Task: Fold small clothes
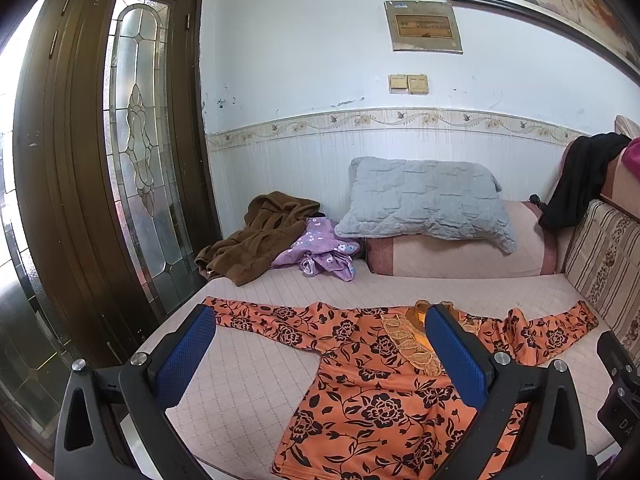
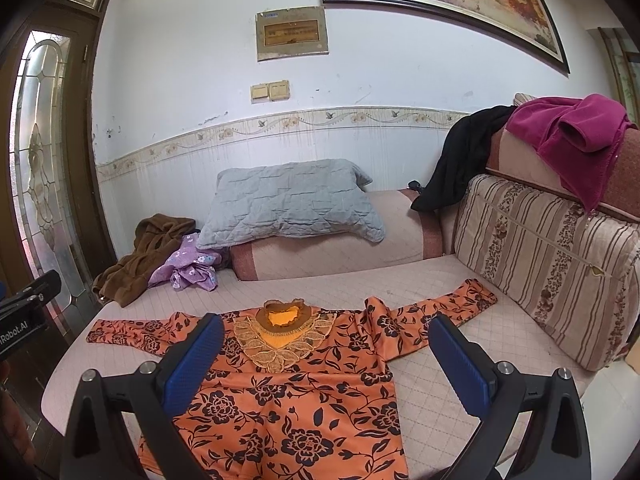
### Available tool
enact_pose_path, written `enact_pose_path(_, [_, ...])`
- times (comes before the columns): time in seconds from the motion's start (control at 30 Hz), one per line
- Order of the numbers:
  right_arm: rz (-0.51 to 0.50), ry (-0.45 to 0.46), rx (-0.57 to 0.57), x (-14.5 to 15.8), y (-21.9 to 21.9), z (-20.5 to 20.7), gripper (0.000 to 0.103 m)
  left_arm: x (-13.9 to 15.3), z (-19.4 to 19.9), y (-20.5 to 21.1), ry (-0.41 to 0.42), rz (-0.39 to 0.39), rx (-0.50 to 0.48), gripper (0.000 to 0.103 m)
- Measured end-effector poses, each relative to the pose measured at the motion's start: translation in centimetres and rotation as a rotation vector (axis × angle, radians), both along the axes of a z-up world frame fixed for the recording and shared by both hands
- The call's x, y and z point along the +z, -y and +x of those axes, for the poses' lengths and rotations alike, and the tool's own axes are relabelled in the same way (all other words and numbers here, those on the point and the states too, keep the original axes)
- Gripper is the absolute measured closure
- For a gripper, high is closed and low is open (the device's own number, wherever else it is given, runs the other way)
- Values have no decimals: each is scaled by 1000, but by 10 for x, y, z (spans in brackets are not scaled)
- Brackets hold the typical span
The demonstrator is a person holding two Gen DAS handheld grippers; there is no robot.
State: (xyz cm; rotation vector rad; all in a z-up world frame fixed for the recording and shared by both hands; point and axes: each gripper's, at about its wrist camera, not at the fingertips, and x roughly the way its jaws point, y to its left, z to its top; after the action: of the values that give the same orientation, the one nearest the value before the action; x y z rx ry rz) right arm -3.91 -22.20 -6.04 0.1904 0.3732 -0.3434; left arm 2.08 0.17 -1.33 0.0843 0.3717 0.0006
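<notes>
Both tongs are hanging released and empty over the sofa seat: the left tongs (image 1: 320,346) are standing with their blue pads wide apart above the left half of the orange flowered top (image 1: 372,396), and the right tongs (image 2: 326,354) are gaping just as wide over its right half, touching no cloth.

The top is lying face up and spread flat on the quilted seat cover (image 2: 432,368), lace collar pointing toward the wall, hem toward the cameras. Its left sleeve (image 1: 256,314) is stretching straight out to the seat's edge near the door; its right sleeve (image 2: 436,304) is reaching toward the striped back cushion (image 2: 552,264) with a small ruck near the shoulder. No sleeve is turned in and no crease is showing across the body, so by my judgement the folding of this garment is not yet begun; only the laying-out looks done.

More seems to be waiting. A brown garment (image 1: 256,240) and a purple flowered piece (image 1: 320,252) are lying crumpled together at the far left of the seat beside the grey pillow (image 1: 428,204). A black garment (image 2: 460,160) and a magenta one (image 2: 576,136) are draping over the sofa back. No folded stack is showing anywhere, so nearly the whole task appears to be remaining.
</notes>
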Motion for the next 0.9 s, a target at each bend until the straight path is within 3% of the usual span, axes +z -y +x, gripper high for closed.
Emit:
enact_pose_path(0.6, [5, -21, 3, -13, 17, 36, 0, -12, 36, 19, -36, 19, 10, 0])
enact_pose_path(0.9, [35, -99, -38, -51, 58, 88, 0, -54, 95, 49, -128, 59, 19, 0])
